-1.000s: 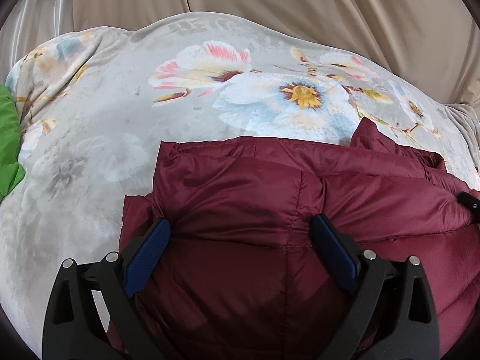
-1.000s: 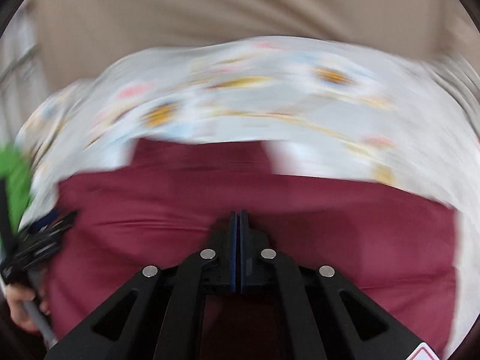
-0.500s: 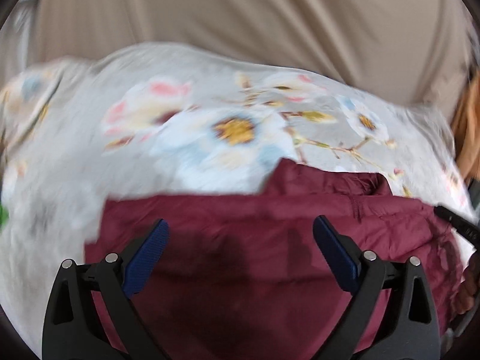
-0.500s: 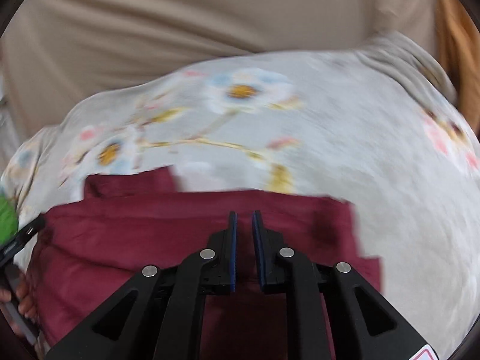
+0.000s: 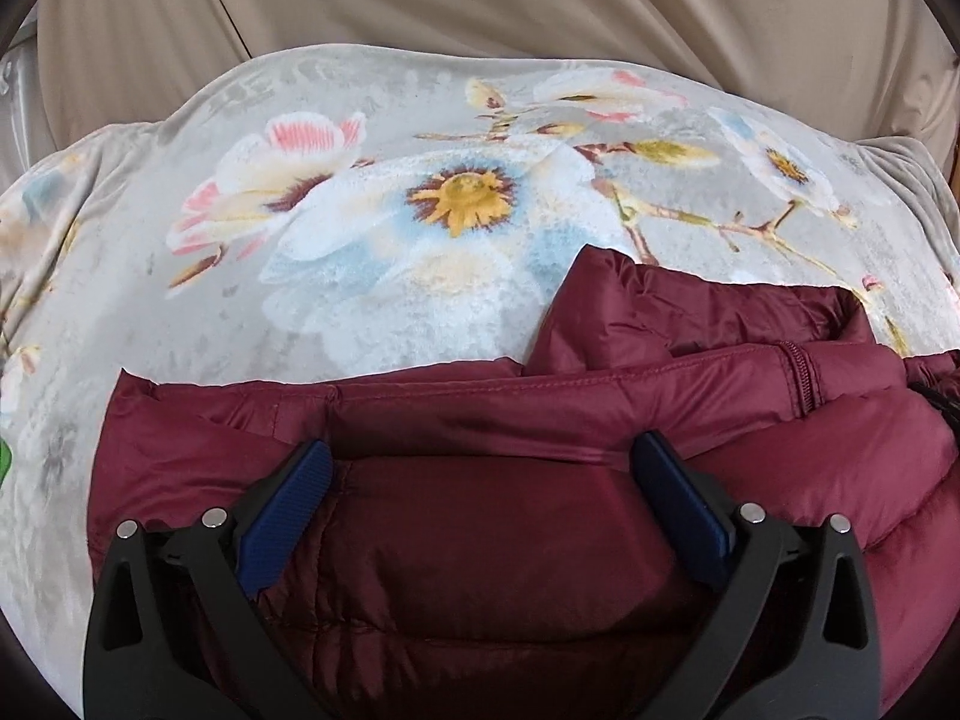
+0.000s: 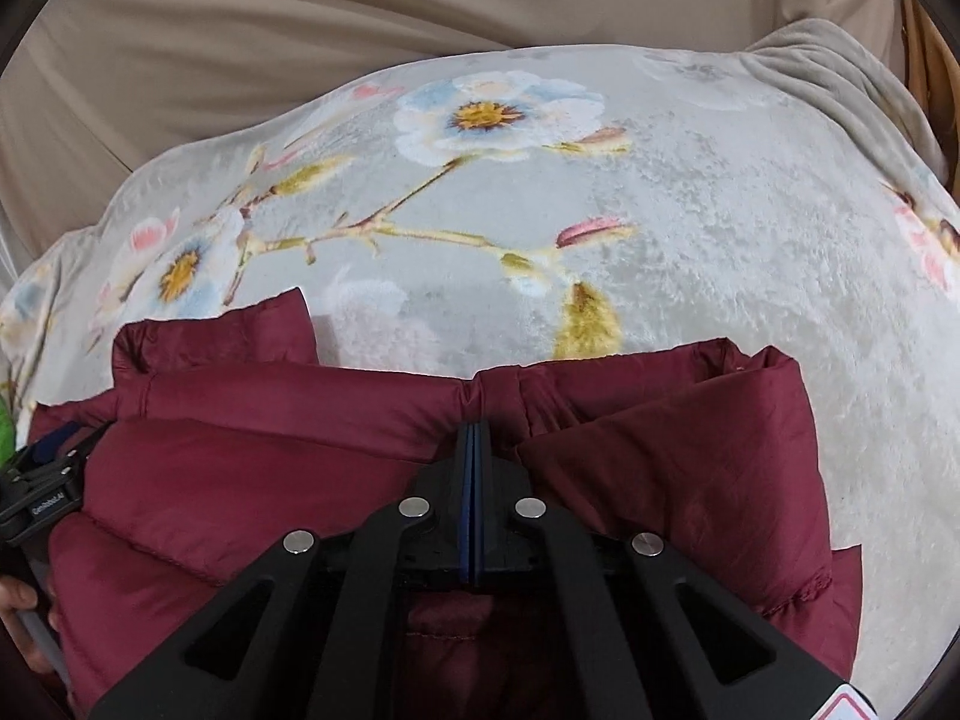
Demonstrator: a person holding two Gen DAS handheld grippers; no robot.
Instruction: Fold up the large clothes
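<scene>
A maroon puffer jacket (image 5: 480, 540) lies folded on a floral blanket (image 5: 360, 240). It also shows in the right wrist view (image 6: 270, 468). My left gripper (image 5: 480, 474) is open, its blue pads wide apart just above the jacket's top layer. My right gripper (image 6: 474, 438) is shut on the jacket's far folded edge, the fabric puckered at the pad tips. The left gripper (image 6: 48, 480) shows at the left edge of the right wrist view, with a hand below it.
The grey floral blanket (image 6: 660, 240) spreads beyond the jacket on all far sides. A beige curtain (image 5: 480, 0) hangs behind. A green item (image 5: 5, 462) peeks in at the far left. A wooden frame (image 6: 930, 60) stands at the far right.
My right gripper opened slightly half a second ago and is now shut on the jacket's edge. Both views shifted right, then settled. My left gripper stayed open.
</scene>
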